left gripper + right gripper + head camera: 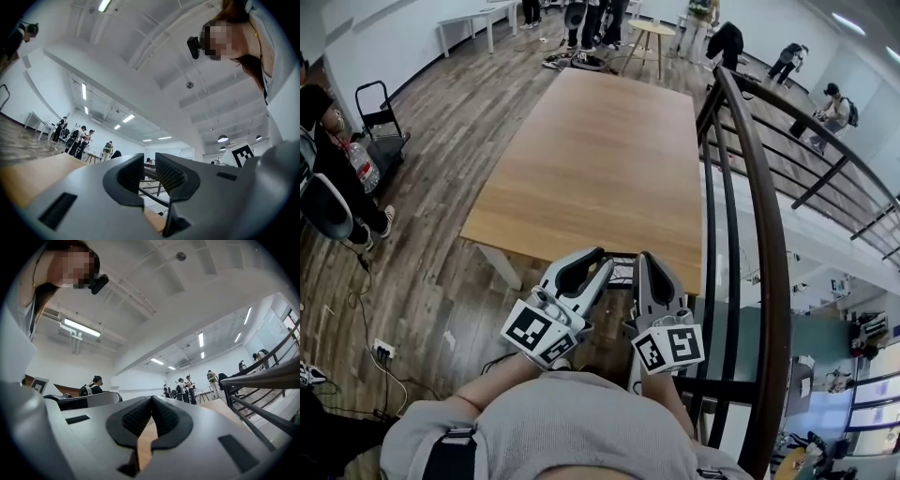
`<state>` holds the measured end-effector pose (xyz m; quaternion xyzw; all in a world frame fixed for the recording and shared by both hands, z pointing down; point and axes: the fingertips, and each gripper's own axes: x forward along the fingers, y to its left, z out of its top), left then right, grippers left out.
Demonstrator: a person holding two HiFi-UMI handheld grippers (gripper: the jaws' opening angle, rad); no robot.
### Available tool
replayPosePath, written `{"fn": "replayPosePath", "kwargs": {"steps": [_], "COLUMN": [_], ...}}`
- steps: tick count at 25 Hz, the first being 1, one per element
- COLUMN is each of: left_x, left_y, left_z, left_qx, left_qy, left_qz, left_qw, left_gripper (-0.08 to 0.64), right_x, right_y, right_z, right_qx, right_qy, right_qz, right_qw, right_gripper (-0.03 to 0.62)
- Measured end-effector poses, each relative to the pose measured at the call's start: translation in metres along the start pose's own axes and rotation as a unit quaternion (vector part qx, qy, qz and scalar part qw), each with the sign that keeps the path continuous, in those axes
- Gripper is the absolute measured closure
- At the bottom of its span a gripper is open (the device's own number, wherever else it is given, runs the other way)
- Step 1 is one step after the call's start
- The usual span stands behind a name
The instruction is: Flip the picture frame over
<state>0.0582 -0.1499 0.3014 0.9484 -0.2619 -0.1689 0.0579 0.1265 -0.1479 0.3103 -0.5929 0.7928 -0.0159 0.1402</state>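
The rectangular wooden table is light brown with a fine grain. The plastic left gripper and right gripper are light grey, with black ribbed pads. Their cubes carry black-and-white square markers. The curved metal railing is dark brown.

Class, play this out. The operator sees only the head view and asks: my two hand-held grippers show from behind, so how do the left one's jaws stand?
Observer: The left gripper view shows the left hand-held gripper with its jaws slightly apart and nothing between them.
Operator: And the right one?
Observer: In the right gripper view the right hand-held gripper is shut, its jaws meeting at the tips, holding nothing.
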Motion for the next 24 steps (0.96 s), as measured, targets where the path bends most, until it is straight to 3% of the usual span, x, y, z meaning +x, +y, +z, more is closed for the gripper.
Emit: {"fn": "replayPosePath", "kwargs": {"steps": [9,24], "left_x": [-0.004,0.000], "left_y": [-0.007,-0.015], "left_z": [-0.008,-0.008], "left_qx": [-0.013,-0.012], "left_qy": [0.008,0.002], "left_qz": [-0.003,-0.008], "left_qw": [0.9999,0.9999], "left_gripper": [0.480,0.480], "right_x": [-0.008,-0.012], "right_y": [-0.004,-0.003], "right_z": [-0.013,-0.005], "right_qx": [0.038,0.015], "right_qy": [0.010,0.002], "right_qz": [-0.004,0.008], "right_qw": [0.999,1.000], "right_gripper": [0.575,0.575]}}
